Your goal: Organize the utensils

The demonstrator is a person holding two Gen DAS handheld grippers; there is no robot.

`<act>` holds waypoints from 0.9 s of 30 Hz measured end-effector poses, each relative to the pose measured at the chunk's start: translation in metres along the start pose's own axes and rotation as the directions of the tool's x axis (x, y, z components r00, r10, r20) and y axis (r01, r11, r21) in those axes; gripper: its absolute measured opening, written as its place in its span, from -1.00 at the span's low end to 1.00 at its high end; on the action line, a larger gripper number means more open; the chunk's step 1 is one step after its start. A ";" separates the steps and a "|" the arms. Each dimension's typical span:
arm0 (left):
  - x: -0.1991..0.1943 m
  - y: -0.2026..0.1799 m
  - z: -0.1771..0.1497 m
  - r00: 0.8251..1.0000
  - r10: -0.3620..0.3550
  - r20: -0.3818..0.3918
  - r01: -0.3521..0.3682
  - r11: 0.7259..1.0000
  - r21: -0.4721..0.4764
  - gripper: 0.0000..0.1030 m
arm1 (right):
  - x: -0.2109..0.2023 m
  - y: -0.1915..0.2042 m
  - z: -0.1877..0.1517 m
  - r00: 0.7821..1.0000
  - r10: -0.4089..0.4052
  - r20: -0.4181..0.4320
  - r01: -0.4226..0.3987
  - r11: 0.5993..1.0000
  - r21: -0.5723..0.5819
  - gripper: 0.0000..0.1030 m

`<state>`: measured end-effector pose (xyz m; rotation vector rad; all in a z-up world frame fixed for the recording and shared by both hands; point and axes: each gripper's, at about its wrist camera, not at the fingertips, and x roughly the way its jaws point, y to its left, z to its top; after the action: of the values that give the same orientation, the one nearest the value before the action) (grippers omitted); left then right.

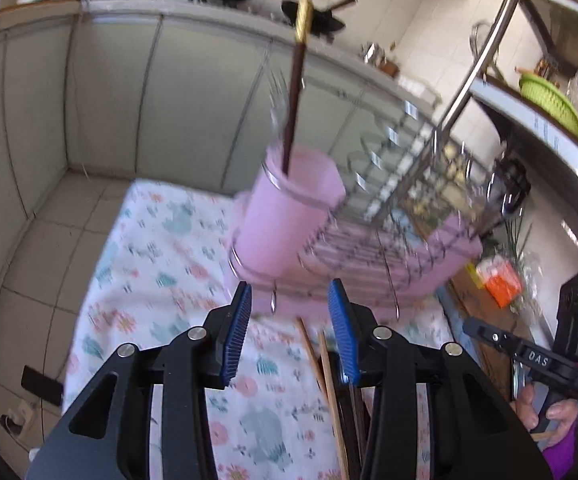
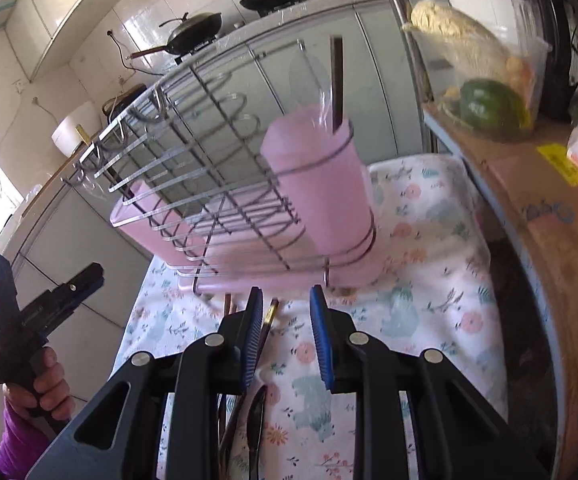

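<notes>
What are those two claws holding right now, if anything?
Nothing. The left claw and right claw both stand open and empty above loose chopsticks and a spoon on the floral cloth.

Pale grey cabinet doors point(image 1: 137, 92) run under a long counter, black woks point(image 2: 193, 32) sitting on top of it. White wall tiles point(image 1: 369, 4) rise behind that counter; pale floor tiles point(image 1: 21, 248) spread below the cabinets. Daylight floods in.

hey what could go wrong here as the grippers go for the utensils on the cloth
1. The loose utensils lie bunched together; the open right gripper might pinch several.
2. The chopstick stands tall in the pink cup; a knock from the left gripper could tip it out.
</notes>
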<state>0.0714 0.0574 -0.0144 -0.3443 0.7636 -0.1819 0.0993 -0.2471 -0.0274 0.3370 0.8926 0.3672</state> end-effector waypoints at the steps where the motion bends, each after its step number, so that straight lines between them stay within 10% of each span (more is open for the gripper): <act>1: 0.007 -0.002 -0.003 0.999 -0.007 -0.036 0.007 1.000 -0.001 -0.23 | 0.003 -0.001 -0.003 1.000 0.007 -0.016 -0.007 1.000 0.005 -0.54; 12: 0.095 -0.046 -0.024 0.929 0.003 -0.370 0.015 0.999 0.046 -0.61 | 0.027 -0.012 -0.020 0.993 0.046 -0.107 -0.041 0.998 0.046 -0.56; 27: 0.138 -0.052 -0.035 0.894 0.130 -0.428 -0.086 0.989 0.121 -0.89 | 0.050 -0.018 -0.023 0.982 0.083 -0.168 -0.071 0.995 0.072 -0.56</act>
<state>0.1432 -0.0383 -0.1073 -0.1645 1.2107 -0.1937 0.1125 -0.2374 -0.0832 0.4058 1.0634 0.4439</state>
